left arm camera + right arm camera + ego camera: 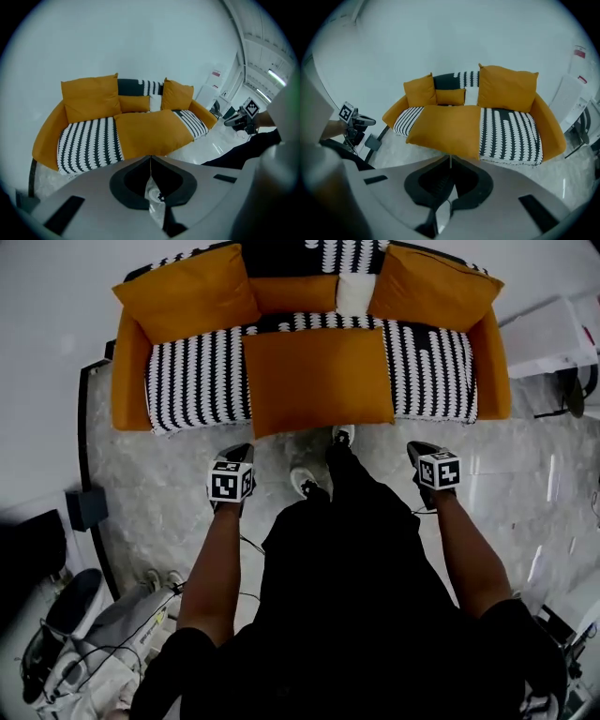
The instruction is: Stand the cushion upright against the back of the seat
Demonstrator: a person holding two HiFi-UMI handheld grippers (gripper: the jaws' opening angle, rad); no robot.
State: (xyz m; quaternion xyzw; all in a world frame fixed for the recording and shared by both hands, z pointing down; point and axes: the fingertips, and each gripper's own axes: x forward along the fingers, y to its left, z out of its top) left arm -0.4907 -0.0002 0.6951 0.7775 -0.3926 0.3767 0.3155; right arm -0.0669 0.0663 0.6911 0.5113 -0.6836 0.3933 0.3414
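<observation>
Grey marble floor (150, 493) below orange sofa (127, 381) at frame top; large orange cushion (317, 379) lies flat mid-seat, front edge overhanging; left gripper (238, 454) and right gripper (420, 450) jaws clenched, empty, apart from it; risk: a thin fabric pinch lets it flop forward.

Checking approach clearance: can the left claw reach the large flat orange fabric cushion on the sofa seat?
Probably yes: only bare grey marble floor lies between the left claw and the large orange fabric cushion. It is shut, though.
</observation>
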